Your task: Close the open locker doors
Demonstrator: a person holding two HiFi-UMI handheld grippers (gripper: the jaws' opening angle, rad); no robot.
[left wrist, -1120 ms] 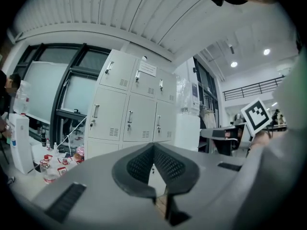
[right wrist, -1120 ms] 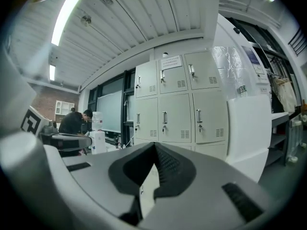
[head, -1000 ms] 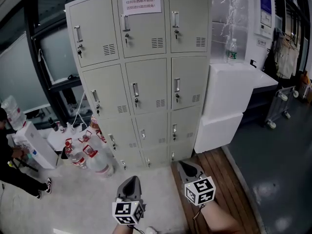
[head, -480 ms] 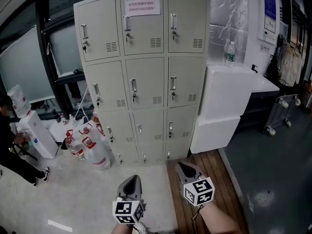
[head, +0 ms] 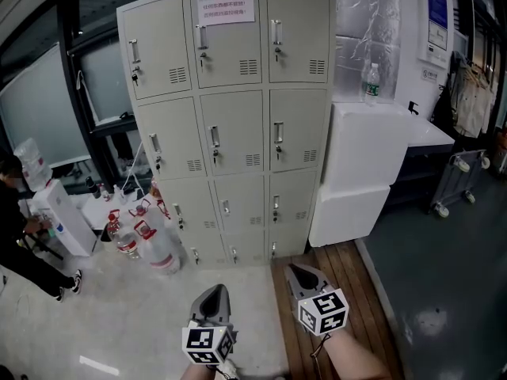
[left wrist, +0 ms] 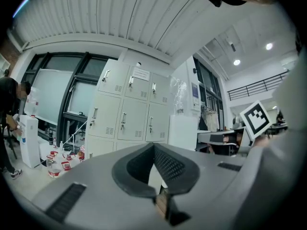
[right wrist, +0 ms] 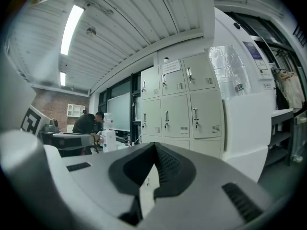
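Lockers: grey bank, every door in view flush shut.
Left claw: pressed together, empty, in front of the lockers, well apart from them.
Right claw: also together, empty, facing the lockers.
Water jugs: on the floor at the lockers' lower left.
White boxes: stacked against the lockers' right side.
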